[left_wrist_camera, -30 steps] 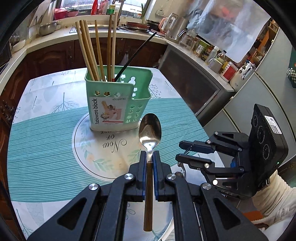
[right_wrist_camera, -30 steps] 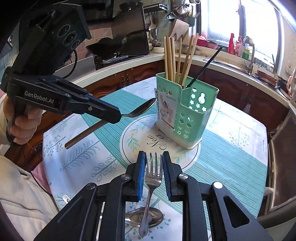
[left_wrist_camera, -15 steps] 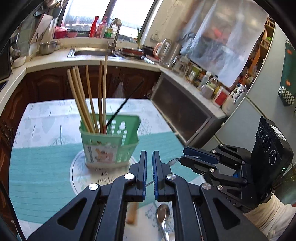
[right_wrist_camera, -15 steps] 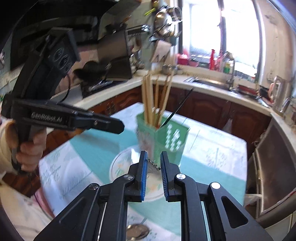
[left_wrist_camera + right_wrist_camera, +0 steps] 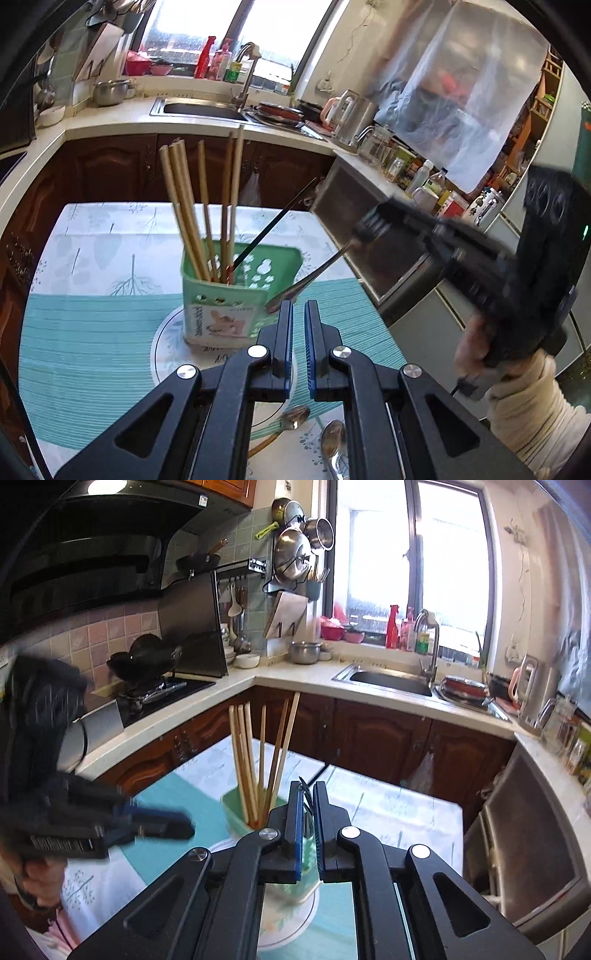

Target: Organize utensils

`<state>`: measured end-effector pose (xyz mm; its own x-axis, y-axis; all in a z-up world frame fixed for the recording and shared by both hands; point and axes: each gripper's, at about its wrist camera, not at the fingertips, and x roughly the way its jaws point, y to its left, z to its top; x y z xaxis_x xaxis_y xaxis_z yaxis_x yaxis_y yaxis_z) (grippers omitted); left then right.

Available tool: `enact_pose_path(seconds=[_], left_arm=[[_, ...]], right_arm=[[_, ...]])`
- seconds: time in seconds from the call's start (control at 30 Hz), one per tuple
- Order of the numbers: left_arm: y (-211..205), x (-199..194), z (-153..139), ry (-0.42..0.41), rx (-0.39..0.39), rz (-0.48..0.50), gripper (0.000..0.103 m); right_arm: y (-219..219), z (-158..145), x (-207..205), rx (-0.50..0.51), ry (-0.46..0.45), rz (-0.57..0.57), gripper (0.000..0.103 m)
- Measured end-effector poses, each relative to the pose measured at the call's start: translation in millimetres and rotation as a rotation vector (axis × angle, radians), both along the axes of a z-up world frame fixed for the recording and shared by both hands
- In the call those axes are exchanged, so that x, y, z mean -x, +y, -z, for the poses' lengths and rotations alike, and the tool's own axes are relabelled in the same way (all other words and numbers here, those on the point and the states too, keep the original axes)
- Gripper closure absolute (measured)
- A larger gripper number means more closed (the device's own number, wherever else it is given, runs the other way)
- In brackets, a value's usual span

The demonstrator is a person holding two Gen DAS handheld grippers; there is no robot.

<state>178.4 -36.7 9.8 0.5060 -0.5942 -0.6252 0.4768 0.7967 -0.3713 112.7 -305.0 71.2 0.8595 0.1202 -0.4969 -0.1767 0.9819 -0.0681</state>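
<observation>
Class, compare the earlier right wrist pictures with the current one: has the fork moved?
Yes. The fork, gripped in the right hand-held gripper, has risen off the table and now hangs level with the green utensil holder.

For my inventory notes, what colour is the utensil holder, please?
Mint green utensil holder, clearest in the left wrist view.
</observation>
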Motion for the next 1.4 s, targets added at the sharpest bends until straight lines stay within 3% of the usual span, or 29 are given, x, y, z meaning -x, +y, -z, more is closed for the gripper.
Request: enact_pose_path(seconds=[0.2, 0.37, 0.53, 0.63, 0.73, 0.9, 1.1, 1.3, 1.4], left_arm=[[11.4, 0.9, 30.8, 0.061, -0.036, -0.026, 0.099], [15.9, 5.9, 51.3, 0.091, -0.061, -0.033, 0.099], [15.9, 10.8, 64.1, 0.104, -0.091, -0.034, 0.099], [12.1, 11.9, 70.1, 0.113, -0.128, -0.031, 0.092], [6.4, 13.2, 76.6, 0.126, -0.161, 0.002, 0.079], [0.0, 15.1, 85.6, 0.143, -0.197, 0.067, 0.075], [-10.2, 22.2, 98.3, 0.163, -0.24, 0.144, 0.063], [-11.3, 33.4, 112.7, 0.183, -0.254, 0.15, 0.063], [-6.4, 40.0, 120.3, 0.189, -0.261, 0.122, 0.063]], right_arm=[[4.2, -31.2, -26.2, 0.086, -0.02, 0.02, 0.098], [20.9, -38.4, -49.6, 0.217, -0.027, 0.044, 0.1], [46.0, -19.3, -75.0, 0.323, -0.006, 0.044, 0.1], [59.3, 1.7, -84.9, 0.335, 0.04, 0.043, 0.099], [63.0, 18.3, -94.1, 0.279, 0.106, 0.048, 0.096], [60.8, 38.1, -98.2, 0.158, 0.186, 0.037, 0.095], [50.2, 69.6, -71.4, 0.021, 0.305, 0.039, 0.095], [18.4, 143.5, -36.1, -0.223, 0.505, 0.077, 0.095], [5.7, 183.3, -20.9, -0.299, 0.584, 0.107, 0.095]])
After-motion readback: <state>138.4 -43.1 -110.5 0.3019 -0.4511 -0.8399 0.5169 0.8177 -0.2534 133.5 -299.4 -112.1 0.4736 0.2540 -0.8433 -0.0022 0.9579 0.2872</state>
